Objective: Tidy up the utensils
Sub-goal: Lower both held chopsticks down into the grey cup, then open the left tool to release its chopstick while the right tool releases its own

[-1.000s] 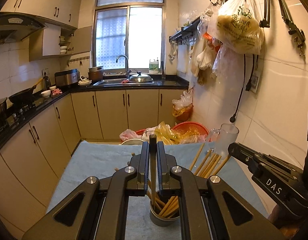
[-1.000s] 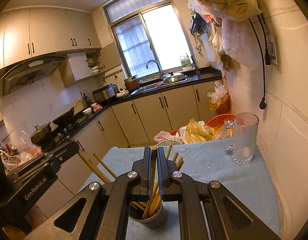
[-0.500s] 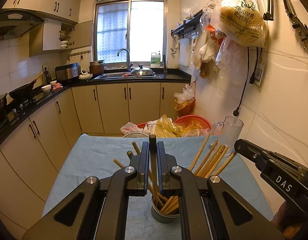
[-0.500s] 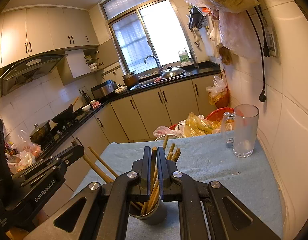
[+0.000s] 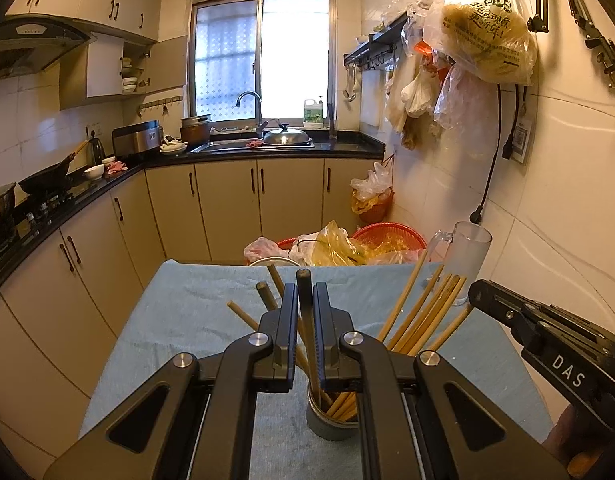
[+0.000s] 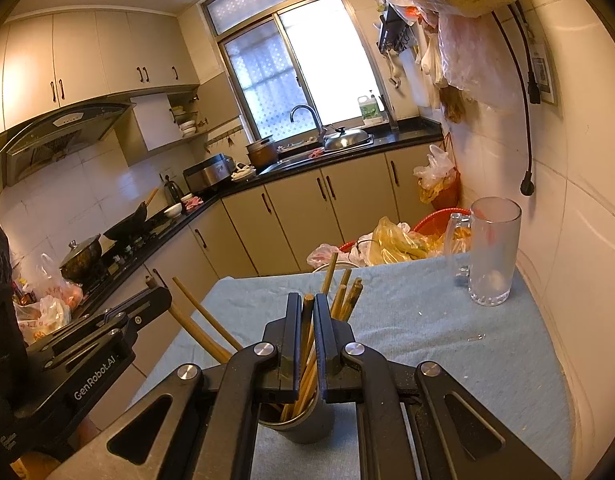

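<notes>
A grey metal cup stands on the blue-clothed table and holds several wooden chopsticks that fan out. My left gripper is shut on one dark-tipped chopstick whose lower end reaches into the cup. My right gripper is shut on another chopstick that also stands in the cup. Each gripper shows from the side in the other's view, the right and the left.
A frosted glass mug stands at the table's far right by the tiled wall. Plastic bags and a red basket lie beyond the far edge. Kitchen cabinets and counter run along the left and back.
Both grippers have risen a little and tilted, each still holding its chopstick over the cup. The cup sits lower in both views.
</notes>
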`<state>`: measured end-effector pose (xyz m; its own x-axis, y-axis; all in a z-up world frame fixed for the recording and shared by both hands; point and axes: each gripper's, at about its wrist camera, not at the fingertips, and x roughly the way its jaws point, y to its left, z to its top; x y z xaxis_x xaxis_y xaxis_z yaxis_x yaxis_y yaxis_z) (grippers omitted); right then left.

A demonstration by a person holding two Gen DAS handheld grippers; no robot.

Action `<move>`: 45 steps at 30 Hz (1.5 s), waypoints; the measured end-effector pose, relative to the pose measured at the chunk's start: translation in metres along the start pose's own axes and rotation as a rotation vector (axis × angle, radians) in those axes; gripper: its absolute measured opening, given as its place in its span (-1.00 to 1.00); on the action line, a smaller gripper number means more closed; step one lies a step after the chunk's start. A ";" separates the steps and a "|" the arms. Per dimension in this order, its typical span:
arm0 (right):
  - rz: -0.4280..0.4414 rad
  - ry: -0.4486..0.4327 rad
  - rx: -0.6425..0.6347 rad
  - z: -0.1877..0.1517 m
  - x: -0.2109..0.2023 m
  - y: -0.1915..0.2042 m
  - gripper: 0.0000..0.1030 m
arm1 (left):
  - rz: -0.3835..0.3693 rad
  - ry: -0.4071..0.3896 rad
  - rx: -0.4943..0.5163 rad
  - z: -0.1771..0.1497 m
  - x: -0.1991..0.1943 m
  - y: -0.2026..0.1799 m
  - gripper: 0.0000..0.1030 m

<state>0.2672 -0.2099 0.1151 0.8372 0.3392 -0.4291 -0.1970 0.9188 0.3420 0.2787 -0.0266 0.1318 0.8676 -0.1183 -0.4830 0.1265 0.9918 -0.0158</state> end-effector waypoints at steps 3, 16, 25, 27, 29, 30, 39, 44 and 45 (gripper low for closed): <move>-0.001 0.010 -0.007 -0.005 0.003 0.002 -0.87 | 0.003 0.004 0.007 -0.001 0.001 0.000 -0.86; -0.005 0.014 -0.038 -0.012 0.004 0.010 -0.87 | 0.017 -0.007 0.033 -0.012 0.003 -0.004 -0.86; -0.006 -0.018 -0.032 -0.006 -0.002 0.012 -0.87 | 0.006 -0.021 0.001 -0.001 -0.002 0.000 -0.86; -0.010 -0.030 -0.033 -0.004 -0.005 0.013 -0.87 | 0.008 -0.025 -0.006 0.001 -0.002 0.001 -0.86; -0.011 -0.028 -0.036 -0.005 -0.004 0.014 -0.87 | 0.007 -0.016 -0.010 -0.001 0.000 0.001 -0.86; -0.011 -0.022 -0.036 -0.006 -0.002 0.014 -0.87 | 0.005 -0.005 -0.009 -0.003 0.003 0.001 -0.86; -0.009 -0.003 -0.039 -0.008 0.004 0.013 -0.87 | 0.001 0.006 0.000 -0.005 0.006 -0.003 -0.86; -0.011 -0.016 -0.041 -0.005 0.001 0.013 -0.87 | 0.003 0.012 -0.005 -0.006 0.008 0.000 -0.86; -0.011 -0.006 -0.043 -0.006 0.002 0.013 -0.87 | 0.006 0.018 -0.003 -0.008 0.010 -0.001 -0.85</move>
<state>0.2636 -0.1963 0.1139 0.8424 0.3276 -0.4279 -0.2092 0.9306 0.3004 0.2838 -0.0287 0.1201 0.8595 -0.1119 -0.4988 0.1203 0.9926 -0.0154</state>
